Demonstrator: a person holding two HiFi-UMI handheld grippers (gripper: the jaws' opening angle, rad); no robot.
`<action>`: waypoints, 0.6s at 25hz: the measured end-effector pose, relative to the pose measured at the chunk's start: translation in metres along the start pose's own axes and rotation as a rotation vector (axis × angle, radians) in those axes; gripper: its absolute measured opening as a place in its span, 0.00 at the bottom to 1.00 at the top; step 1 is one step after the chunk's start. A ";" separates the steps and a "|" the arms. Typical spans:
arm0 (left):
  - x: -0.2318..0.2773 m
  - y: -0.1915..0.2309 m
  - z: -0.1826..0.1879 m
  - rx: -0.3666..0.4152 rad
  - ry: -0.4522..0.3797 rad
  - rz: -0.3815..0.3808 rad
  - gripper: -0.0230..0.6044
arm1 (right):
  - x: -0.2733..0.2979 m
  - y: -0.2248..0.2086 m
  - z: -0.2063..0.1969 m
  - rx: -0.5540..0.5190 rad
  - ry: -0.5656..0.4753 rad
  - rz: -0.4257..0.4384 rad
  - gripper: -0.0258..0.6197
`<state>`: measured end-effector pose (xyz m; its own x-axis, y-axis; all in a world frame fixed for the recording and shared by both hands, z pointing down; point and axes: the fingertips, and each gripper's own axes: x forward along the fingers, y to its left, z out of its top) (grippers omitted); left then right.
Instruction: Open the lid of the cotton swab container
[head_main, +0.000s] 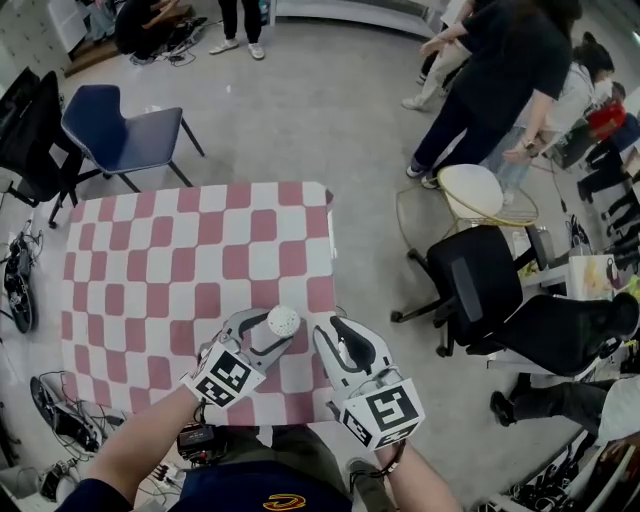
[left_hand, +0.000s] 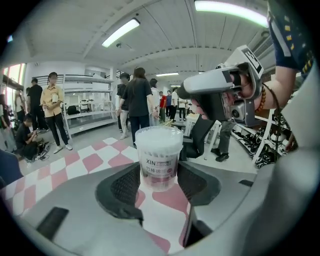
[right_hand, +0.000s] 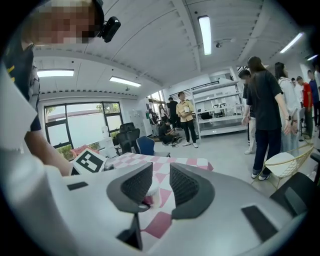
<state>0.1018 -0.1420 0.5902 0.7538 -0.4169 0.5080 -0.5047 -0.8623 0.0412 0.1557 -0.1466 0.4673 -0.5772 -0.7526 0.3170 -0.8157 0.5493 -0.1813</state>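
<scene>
Your left tongs (left_hand: 159, 186) clamp the lidded cotton swab container (left_hand: 159, 150) upright by its lower half over the checkered bench (head_main: 150, 260), while your right tongs (right_hand: 161, 186) sit beside it, narrowly apart, holding nothing.

Pale grey left claw (head_main: 272, 328), right claw (head_main: 337, 334), black ribbed pads (left_hand: 125, 186), marker cubes (head_main: 225, 378); navy shirt (head_main: 250, 490).

The tub (left_hand: 159, 156), clear with a pink label and its white lid still on, stands upright, gripped in my left tongs (head_main: 268, 338).
</scene>
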 end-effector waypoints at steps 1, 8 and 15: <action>-0.008 0.001 0.006 0.003 -0.004 0.001 0.41 | 0.000 0.005 0.004 -0.009 -0.002 0.020 0.18; -0.055 -0.004 0.053 0.046 -0.045 -0.005 0.41 | 0.000 0.061 0.036 -0.183 0.046 0.232 0.31; -0.095 -0.024 0.089 0.098 -0.082 -0.061 0.41 | -0.005 0.102 0.058 -0.331 0.122 0.381 0.44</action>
<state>0.0797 -0.1067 0.4646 0.8158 -0.3815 0.4347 -0.4164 -0.9090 -0.0165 0.0730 -0.1076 0.3932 -0.8064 -0.4393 0.3960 -0.4812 0.8766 -0.0074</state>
